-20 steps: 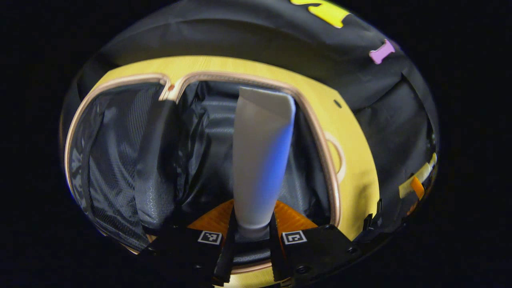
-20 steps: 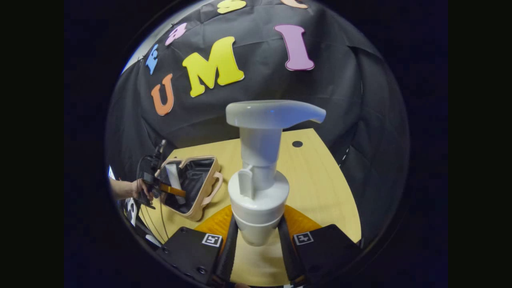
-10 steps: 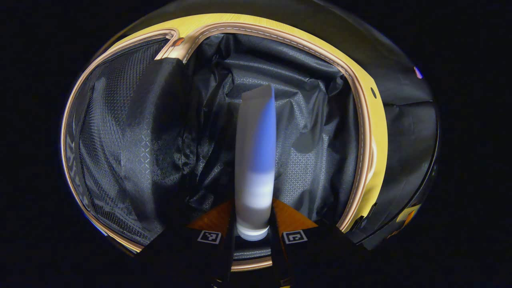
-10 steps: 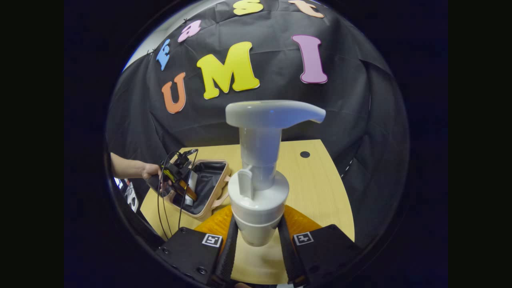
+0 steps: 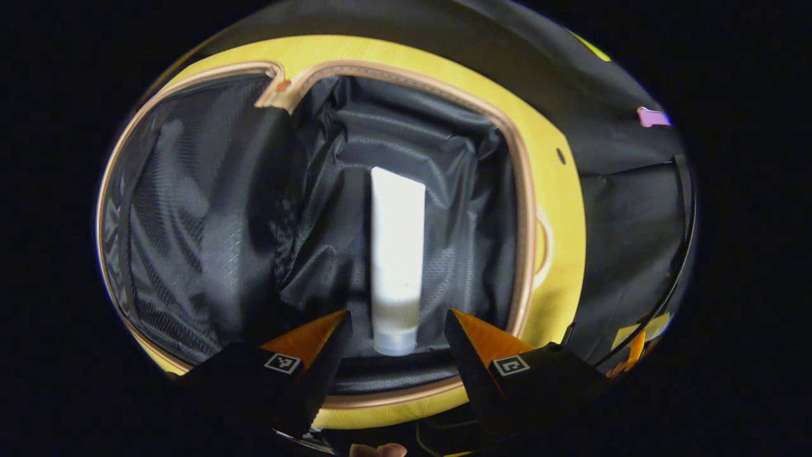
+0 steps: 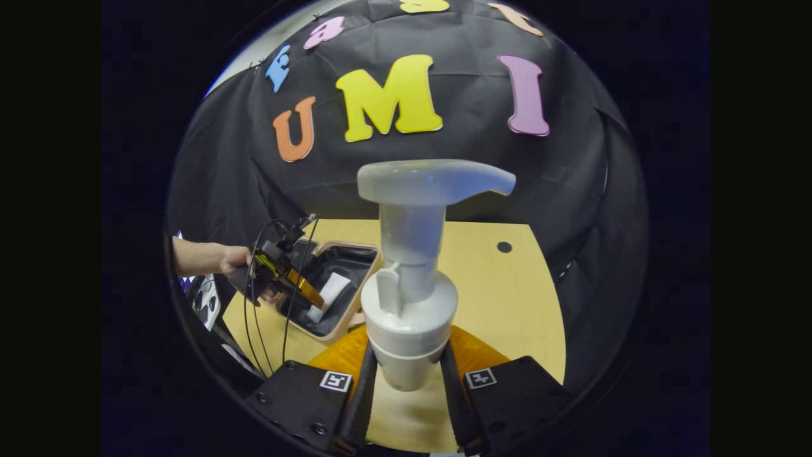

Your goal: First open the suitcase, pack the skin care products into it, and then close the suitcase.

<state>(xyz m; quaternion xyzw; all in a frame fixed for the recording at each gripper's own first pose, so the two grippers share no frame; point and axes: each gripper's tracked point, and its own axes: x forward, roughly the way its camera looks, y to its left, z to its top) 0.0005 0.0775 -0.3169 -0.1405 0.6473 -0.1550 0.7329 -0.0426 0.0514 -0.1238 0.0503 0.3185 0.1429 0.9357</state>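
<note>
A small suitcase [image 5: 523,209] with a tan rim and black lining lies open on the wooden table [image 5: 558,254]. A white tube [image 5: 396,254] lies flat inside it on the lining. My left gripper [image 5: 396,330] hovers just above the tube's cap end, open, its fingers apart on either side. In the right gripper view, my right gripper [image 6: 405,374] is shut on a white pump bottle [image 6: 412,279], held upright above the table [image 6: 507,298]. Farther left there, the suitcase [image 6: 355,298] with the tube [image 6: 328,295] and the left gripper [image 6: 298,285] held by a hand [image 6: 235,257].
The suitcase's lid half [image 5: 184,216] with mesh lining lies spread to the left. A round hole [image 6: 504,247] marks the table at the back right. Black cloth walls surround the table. Cables [image 6: 254,330] hang from the left gripper.
The left gripper opened and let go of the white tube, which now lies flat inside the suitcase. The right gripper kept hold of the pump bottle and shifted slightly.
</note>
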